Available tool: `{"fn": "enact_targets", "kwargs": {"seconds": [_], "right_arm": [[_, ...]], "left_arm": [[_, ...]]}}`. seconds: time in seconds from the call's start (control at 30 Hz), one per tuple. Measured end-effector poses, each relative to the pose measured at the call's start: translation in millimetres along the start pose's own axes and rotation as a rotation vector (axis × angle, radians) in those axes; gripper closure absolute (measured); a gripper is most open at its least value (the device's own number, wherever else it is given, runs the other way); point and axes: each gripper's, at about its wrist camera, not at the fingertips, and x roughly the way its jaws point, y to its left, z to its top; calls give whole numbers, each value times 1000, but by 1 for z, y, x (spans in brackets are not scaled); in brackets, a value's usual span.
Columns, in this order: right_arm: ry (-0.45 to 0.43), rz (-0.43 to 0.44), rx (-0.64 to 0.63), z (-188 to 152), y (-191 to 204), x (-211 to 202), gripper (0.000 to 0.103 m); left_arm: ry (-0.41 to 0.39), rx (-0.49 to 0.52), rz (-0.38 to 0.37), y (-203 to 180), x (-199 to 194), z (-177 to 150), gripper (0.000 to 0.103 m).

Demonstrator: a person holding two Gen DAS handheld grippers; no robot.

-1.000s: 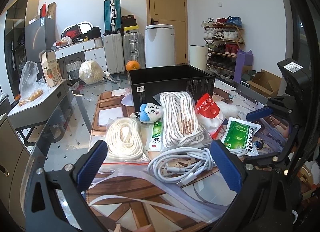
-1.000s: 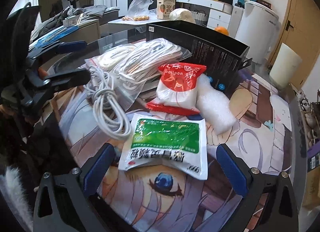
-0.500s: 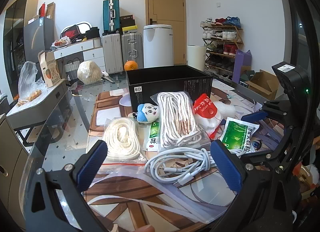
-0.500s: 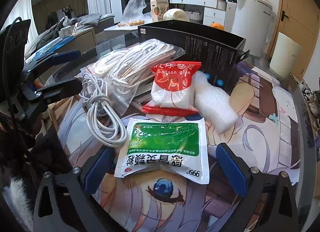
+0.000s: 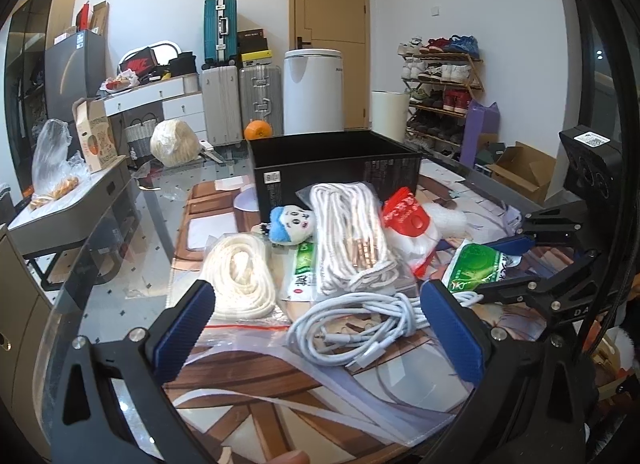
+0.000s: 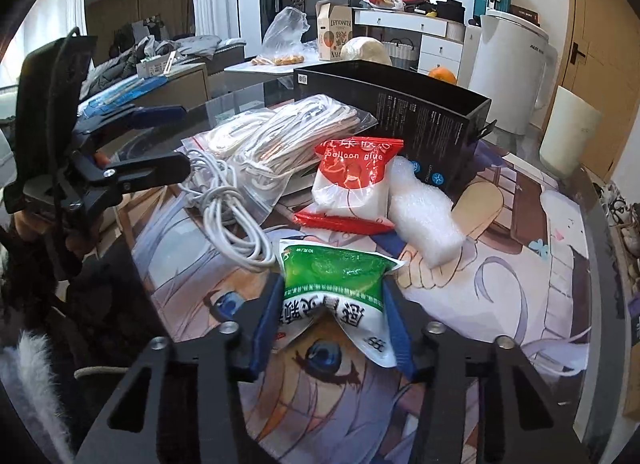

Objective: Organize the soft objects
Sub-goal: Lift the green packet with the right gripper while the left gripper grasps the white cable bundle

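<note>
My right gripper (image 6: 332, 312) is shut on the green and white packet (image 6: 334, 284), which buckles between the pads; the packet also shows in the left wrist view (image 5: 476, 268). My left gripper (image 5: 316, 328) is open and empty above the white charging cable bundle (image 5: 360, 324). Around it lie a bagged white rope coil (image 5: 240, 284), a bagged cord bundle (image 5: 352, 240), a small blue plush doll (image 5: 290, 224), a red balloon glue bag (image 6: 354, 180) and a bubble wrap roll (image 6: 424, 216). A black open box (image 5: 336, 168) stands behind them.
The things lie on a printed mat (image 6: 500, 264) on a glass table (image 5: 120, 248). A second small green packet (image 5: 302, 272) lies between the rope bags. An orange (image 5: 258, 130) and a wrapped round bundle (image 5: 174, 144) sit beyond the box.
My right gripper has closed from open onto the green packet, squeezing it so it folds up. The left gripper has stayed open and hardly shifted.
</note>
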Motion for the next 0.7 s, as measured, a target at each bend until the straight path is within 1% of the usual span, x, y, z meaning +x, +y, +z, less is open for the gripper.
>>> {"fn": "enact_targets", "kwargs": {"seconds": [0.03,0.3,0.47,0.7], "right_arm": [[-4,-3,1,-1,0,-1,61],[-74,5,36,-2,-6,-20,61],[-80,7,39,-1,-8,-21,61],[-83,12,34,-1,-8,-21,61]], "left_arm": [[-1,-1,-6,0,0,0,0],[25,-5,-81,-4,4,-2,0],[69,49,-47,-10,12,-8,0],[118,83,-39,-18,23,-11,0]]}}
